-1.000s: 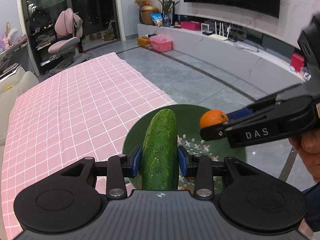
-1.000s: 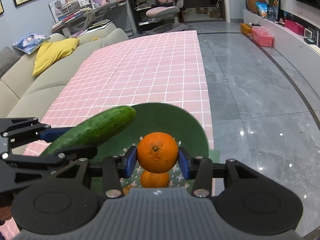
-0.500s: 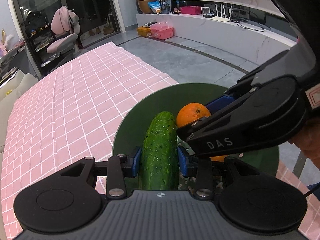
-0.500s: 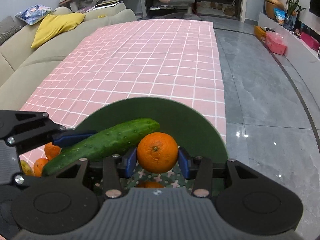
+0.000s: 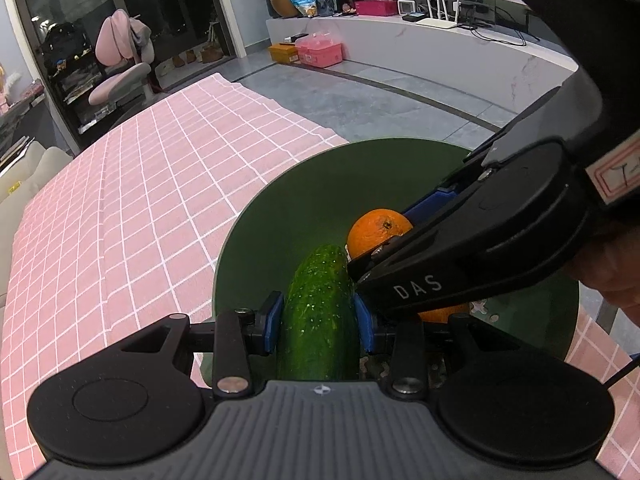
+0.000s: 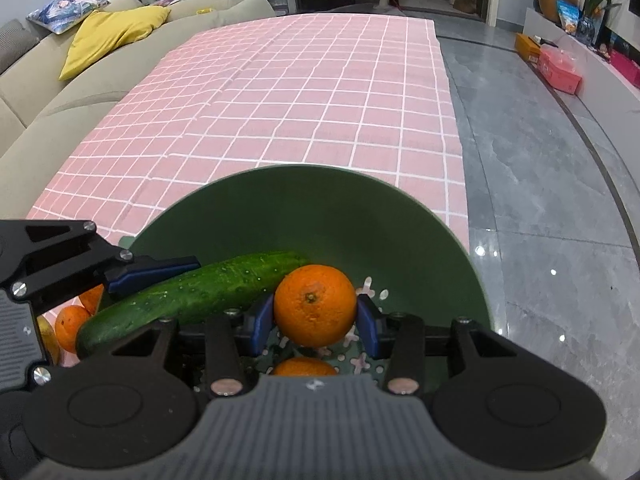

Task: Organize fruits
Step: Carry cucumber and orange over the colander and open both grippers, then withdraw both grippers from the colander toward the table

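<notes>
My left gripper (image 5: 319, 322) is shut on a green cucumber (image 5: 320, 312) and holds it inside the green bowl (image 5: 304, 200). My right gripper (image 6: 315, 320) is shut on an orange (image 6: 315, 305) and holds it low in the same bowl (image 6: 320, 208), just right of the cucumber's tip (image 6: 192, 296). The orange (image 5: 378, 232) shows in the left wrist view behind the right gripper's black finger. A second orange (image 6: 306, 366) lies on the bowl's patterned bottom under the held one.
The bowl stands on a pink checked tablecloth (image 6: 300, 92) near the table's right edge, with grey floor (image 6: 540, 168) beyond. Two oranges (image 6: 70, 326) lie on the cloth left of the bowl. A beige sofa (image 6: 60, 72) runs along the left.
Both grippers have come down into the bowl with their loads. The cucumber and the orange now sit close together, almost touching.
</notes>
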